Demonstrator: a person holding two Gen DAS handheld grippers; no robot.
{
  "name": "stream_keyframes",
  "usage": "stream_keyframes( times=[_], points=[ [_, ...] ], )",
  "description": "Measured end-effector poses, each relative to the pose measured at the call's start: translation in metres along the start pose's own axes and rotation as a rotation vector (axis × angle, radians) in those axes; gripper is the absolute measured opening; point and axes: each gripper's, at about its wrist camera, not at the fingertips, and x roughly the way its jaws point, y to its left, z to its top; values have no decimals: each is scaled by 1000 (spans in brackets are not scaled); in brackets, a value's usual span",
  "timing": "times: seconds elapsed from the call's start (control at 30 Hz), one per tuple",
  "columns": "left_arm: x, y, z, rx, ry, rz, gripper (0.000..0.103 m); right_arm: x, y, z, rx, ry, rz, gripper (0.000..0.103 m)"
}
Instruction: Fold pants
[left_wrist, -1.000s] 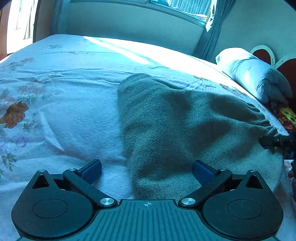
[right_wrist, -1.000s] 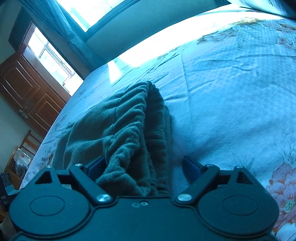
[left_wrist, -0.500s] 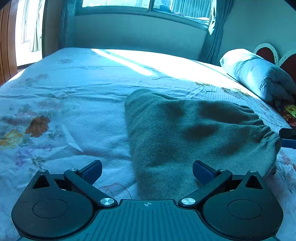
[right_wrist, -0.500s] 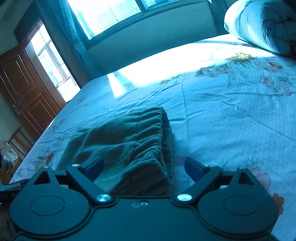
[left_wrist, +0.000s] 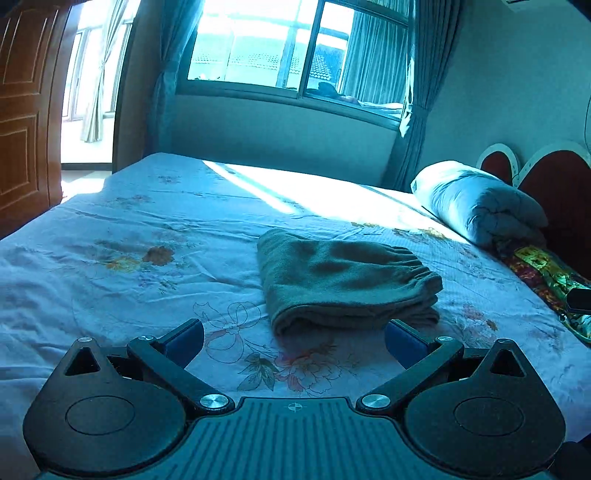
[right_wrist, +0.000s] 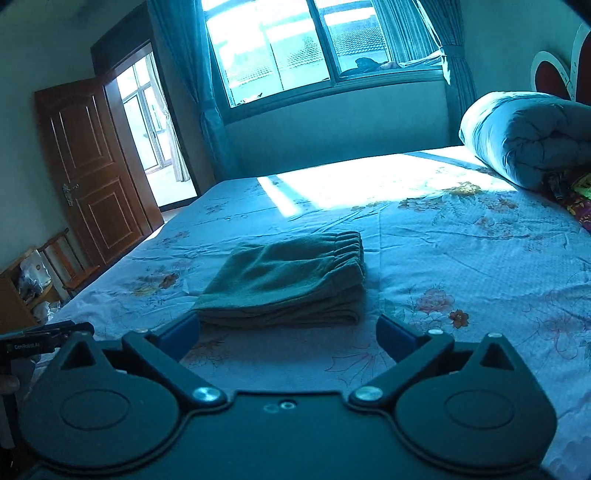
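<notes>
The grey-green pants (left_wrist: 343, 280) lie folded in a compact stack on the floral bedsheet (left_wrist: 129, 280), elastic waistband to the right. They also show in the right wrist view (right_wrist: 291, 280). My left gripper (left_wrist: 293, 341) is open and empty, held back from the near edge of the pants. My right gripper (right_wrist: 288, 338) is open and empty, also short of the stack. The left gripper's tip (right_wrist: 40, 341) shows at the left edge of the right wrist view, and the right gripper's tip (left_wrist: 580, 300) at the right edge of the left wrist view.
A rolled blue quilt (left_wrist: 480, 206) lies at the headboard (left_wrist: 554, 177) end, with a colourful cloth (left_wrist: 543, 273) beside it. A window (right_wrist: 314, 48) is behind the bed, a wooden door (right_wrist: 88, 166) and a chair (right_wrist: 62, 258) to the left.
Both grippers have pulled back and up from the pants. The right gripper, which had the waistband between its fingers, now stands apart from it. The pants rest flat and folded.
</notes>
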Motion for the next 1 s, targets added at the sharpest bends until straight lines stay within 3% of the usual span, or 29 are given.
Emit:
stream_keyframes(
  times=[0.23,0.47,0.67,1.0],
  points=[
    [-74,-1,-5,-42,-75,-7,103,-49,34,-4,-57,-45,-9,97],
    [-122,-18,6,-55,-147,-38,103,-87,57,-6,-86,-100,21,97],
    [-154,-53,13,28,-190,-49,103,-108,72,-8,-110,-120,33,97],
    [-201,-89,1,79,-226,-35,103,-153,86,-19,-145,-188,50,97]
  ],
)
